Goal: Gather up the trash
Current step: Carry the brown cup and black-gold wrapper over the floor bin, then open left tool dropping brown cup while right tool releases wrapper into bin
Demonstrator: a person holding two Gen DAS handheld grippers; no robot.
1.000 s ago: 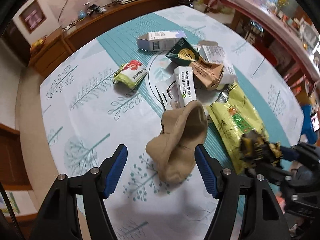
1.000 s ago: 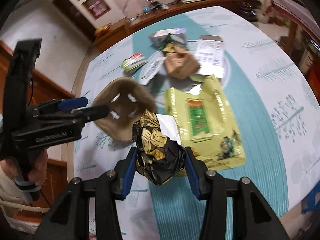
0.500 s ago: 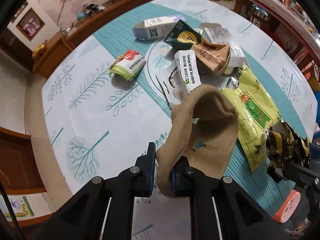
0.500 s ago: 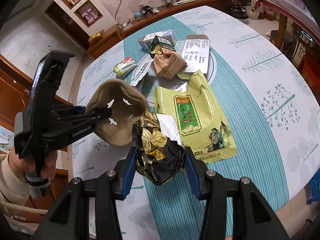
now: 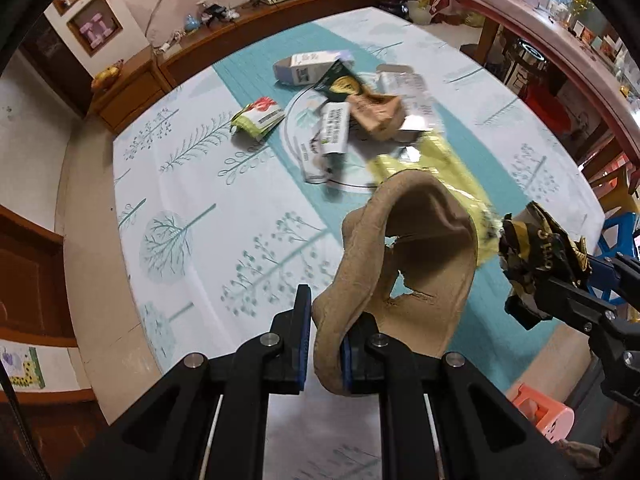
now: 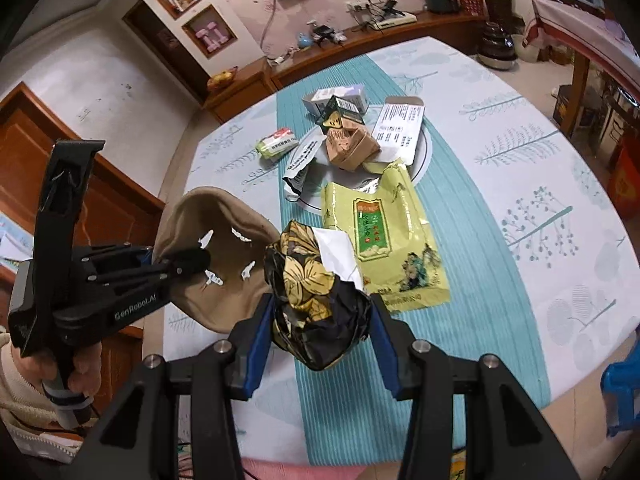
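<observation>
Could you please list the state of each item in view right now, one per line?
left gripper: shut on the tan pulp tray.
tan pulp tray: lifted, torn.
right gripper: shut on the black-and-gold wrapper.
black-and-gold wrapper: crumpled, held up.
green tea bag: flat on the table, torn open.
brown carton: crushed.

The green pouch [image 5: 448, 168] is motion-blurred (print unreadable), partly hidden behind the tan pulp tray [image 5: 424, 248].
</observation>
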